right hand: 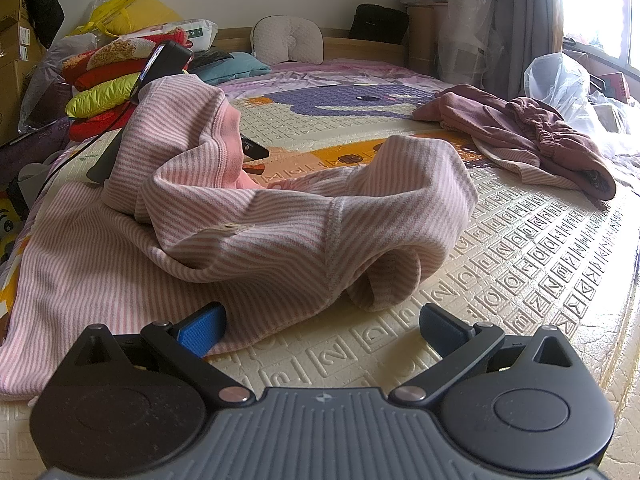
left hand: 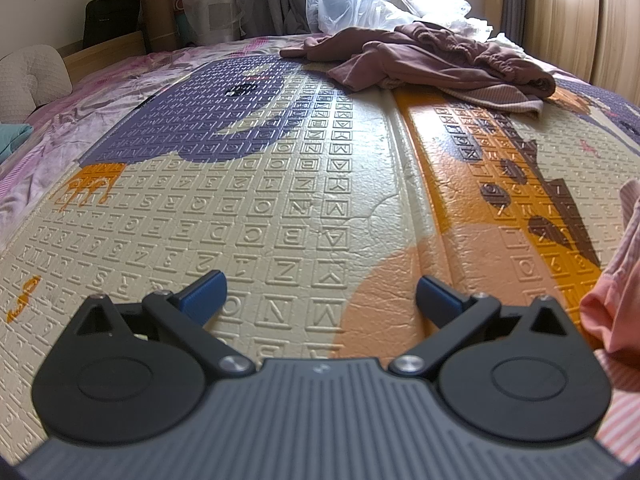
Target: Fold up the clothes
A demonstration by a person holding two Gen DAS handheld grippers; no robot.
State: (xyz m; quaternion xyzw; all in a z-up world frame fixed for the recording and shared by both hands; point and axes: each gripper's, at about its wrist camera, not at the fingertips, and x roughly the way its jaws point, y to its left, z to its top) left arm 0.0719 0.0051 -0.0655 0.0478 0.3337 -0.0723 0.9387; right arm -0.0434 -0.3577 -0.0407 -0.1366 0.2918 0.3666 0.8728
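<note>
A pink-and-white striped garment (right hand: 260, 220) lies crumpled on the letter-embossed play mat (right hand: 520, 260), with one fold raised. My right gripper (right hand: 322, 326) is open just in front of its near hem, and the left blue fingertip (right hand: 204, 328) sits at the fabric edge. A black tool body (right hand: 164, 60) sticks out from under the raised fold. In the left wrist view my left gripper (left hand: 320, 294) stands open over bare mat (left hand: 280, 184), holding nothing. The striped garment (left hand: 616, 280) hangs close at its right side.
A heap of mauve clothes (left hand: 440, 56) (right hand: 540, 140) lies at the mat's far end, beside white plastic bags (left hand: 348, 0). A stack of red and yellow-green items (right hand: 104, 92) and cardboard boxes (right hand: 16, 40) stand on the left. A pillow (right hand: 288, 40) rests by the headboard.
</note>
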